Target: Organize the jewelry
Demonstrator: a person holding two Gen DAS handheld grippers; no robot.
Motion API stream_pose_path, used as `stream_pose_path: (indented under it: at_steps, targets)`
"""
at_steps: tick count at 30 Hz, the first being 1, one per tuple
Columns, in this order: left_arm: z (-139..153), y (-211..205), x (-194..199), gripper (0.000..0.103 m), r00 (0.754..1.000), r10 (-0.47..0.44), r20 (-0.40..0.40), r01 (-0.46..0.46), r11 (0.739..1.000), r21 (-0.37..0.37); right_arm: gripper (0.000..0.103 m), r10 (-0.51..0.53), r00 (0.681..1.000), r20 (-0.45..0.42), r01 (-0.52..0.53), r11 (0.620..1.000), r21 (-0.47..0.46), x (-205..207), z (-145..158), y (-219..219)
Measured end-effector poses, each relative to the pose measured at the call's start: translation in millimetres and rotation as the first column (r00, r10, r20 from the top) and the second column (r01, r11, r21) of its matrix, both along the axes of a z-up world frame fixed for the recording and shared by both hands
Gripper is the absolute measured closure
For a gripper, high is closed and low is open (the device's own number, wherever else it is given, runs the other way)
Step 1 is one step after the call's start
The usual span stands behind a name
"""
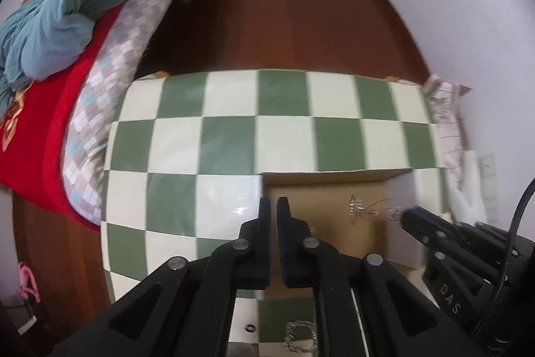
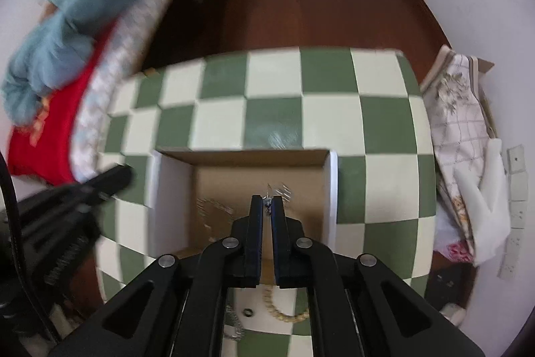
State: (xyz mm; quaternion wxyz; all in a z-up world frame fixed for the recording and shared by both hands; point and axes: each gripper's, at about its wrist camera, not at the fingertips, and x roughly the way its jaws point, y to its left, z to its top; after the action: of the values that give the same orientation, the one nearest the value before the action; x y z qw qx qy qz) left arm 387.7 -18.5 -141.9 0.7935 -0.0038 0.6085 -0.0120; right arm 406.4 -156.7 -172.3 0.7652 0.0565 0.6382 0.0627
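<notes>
The thin silver chain [image 1: 371, 209] hangs over the open cardboard box [image 2: 257, 189], pinched in the right tool [image 2: 267, 202]. The right tool's two fingers are squeezed together on one end of it. The rest of the chain swings above the box floor. In the right wrist view it is just a small shiny blur at the tips, so I cannot tell what kind of piece it is.

The left tool [image 1: 274, 206] sits just beside the box, on its left. Its fingers are close together with a thin gap, and nothing is between them.

The box rests on the green and white checked worktop [image 1: 234, 139]. Something pale and looped [image 2: 214, 209] seems to lie in the box already, but it is too blurry to name.

I think the step is dropping the chain into the box. Next, the right tool should go lower and let go, so the chain falls inside and not over the wall.

Nearer than the box, a bead bracelet [image 2: 284, 310], a small dark ring [image 2: 248, 312] and a silver chain bracelet [image 1: 301, 337] wait on the worktop. The tools hide part of each.
</notes>
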Motion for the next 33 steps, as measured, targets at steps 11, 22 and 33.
stream_pose_path:
  at_steps: [11, 22, 33]
  targets:
    - [3.3, 15.2, -22.1, 0.000, 0.987, 0.035, 0.157, -0.054, 0.992, 0.117, 0.002, -0.006, 1.000, -0.014, 0.004, 0.993, -0.121, -29.7, -32.4, -7.5]
    - [26.7, 16.3, -75.8, 0.000, 0.951, 0.045, 0.307, -0.090, 0.987, 0.136, 0.001, -0.027, 0.993, 0.111, 0.041, 0.991, -0.127, -75.3, -7.5, -12.3]
    - [54.6, 29.9, -146.5, 0.000, 0.918, 0.060, 0.392, -0.124, 0.982, 0.141, 0.001, -0.063, 0.962, 0.265, 0.087, 0.993, -0.079, -139.4, 45.9, -35.2]
